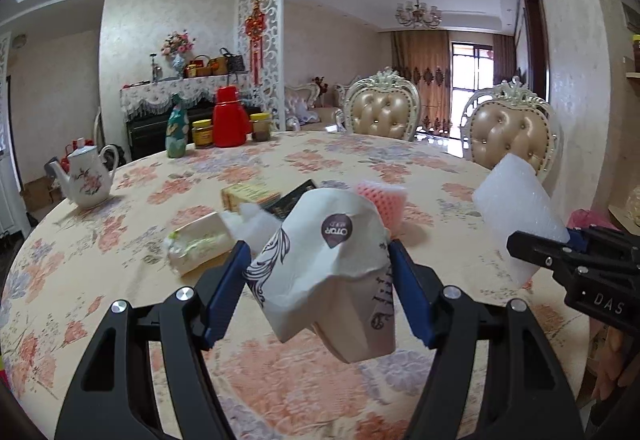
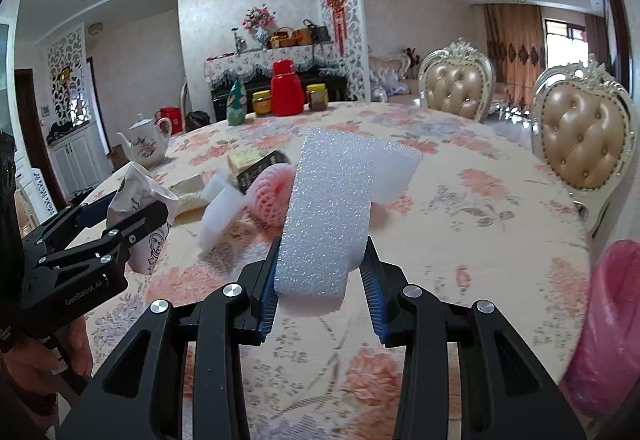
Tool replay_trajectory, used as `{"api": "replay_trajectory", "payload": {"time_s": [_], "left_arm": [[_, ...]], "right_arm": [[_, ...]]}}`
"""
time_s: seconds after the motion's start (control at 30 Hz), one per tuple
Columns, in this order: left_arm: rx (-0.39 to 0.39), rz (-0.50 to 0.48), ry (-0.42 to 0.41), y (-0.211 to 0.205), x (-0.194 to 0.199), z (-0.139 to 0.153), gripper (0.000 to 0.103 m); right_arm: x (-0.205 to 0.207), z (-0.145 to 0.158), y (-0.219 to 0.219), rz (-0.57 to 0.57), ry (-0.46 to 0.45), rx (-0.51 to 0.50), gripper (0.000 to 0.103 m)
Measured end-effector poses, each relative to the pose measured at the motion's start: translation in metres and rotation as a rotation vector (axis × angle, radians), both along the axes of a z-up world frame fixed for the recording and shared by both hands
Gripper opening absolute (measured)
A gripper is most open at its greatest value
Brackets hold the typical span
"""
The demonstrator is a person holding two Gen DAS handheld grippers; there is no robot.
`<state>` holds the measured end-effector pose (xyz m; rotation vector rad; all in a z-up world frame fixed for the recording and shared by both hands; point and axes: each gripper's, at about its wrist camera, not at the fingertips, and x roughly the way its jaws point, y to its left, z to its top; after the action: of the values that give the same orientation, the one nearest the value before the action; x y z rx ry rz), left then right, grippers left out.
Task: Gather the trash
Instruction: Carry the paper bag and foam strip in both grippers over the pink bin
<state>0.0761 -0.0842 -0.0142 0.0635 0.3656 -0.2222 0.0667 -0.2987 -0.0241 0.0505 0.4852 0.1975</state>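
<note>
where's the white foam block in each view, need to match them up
Left wrist view: the white foam block is at the right edge, held up above the floral table by the right claw.
Right wrist view: it fills the centre, clamped between that claw's blue pads.
Shared landmark: the red thermos flask at the table's far side.
</note>
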Motion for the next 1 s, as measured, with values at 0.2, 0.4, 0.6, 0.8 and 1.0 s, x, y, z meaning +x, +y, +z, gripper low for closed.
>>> {"api": "replay_trajectory", "payload": {"time_s": [0.2, 0.4, 0.6, 0.8, 1.0], "left_arm": [[0.011, -0.065, -0.029, -0.029, -0.002, 0.006, 0.068], [0.016, -0.153, -0.043, -0.066, -0.001, 0.01, 0.068], [0.024, -0.253, -0.057, -0.112, -0.004, 0.009, 0.068], [0.016, -0.355, -0.061, -0.158, -0.002, 0.011, 0.068], [0.003, -0.468, -0.057, -0.212, 0.001, 0.014, 0.068]], "right_arm": [[-0.012, 0.005, -0.026, -0.049, -0.039, -0.011, 0.037], [-0.023, 0.004, -0.061, -0.12, -0.053, -0.01, 0.037], [-0.036, 0.003, -0.103, -0.217, -0.057, 0.004, 0.037], [-0.053, 0.002, -0.142, -0.306, -0.071, -0.012, 0.037], [-0.068, -0.004, -0.188, -0.404, -0.059, -0.012, 0.037]]}}
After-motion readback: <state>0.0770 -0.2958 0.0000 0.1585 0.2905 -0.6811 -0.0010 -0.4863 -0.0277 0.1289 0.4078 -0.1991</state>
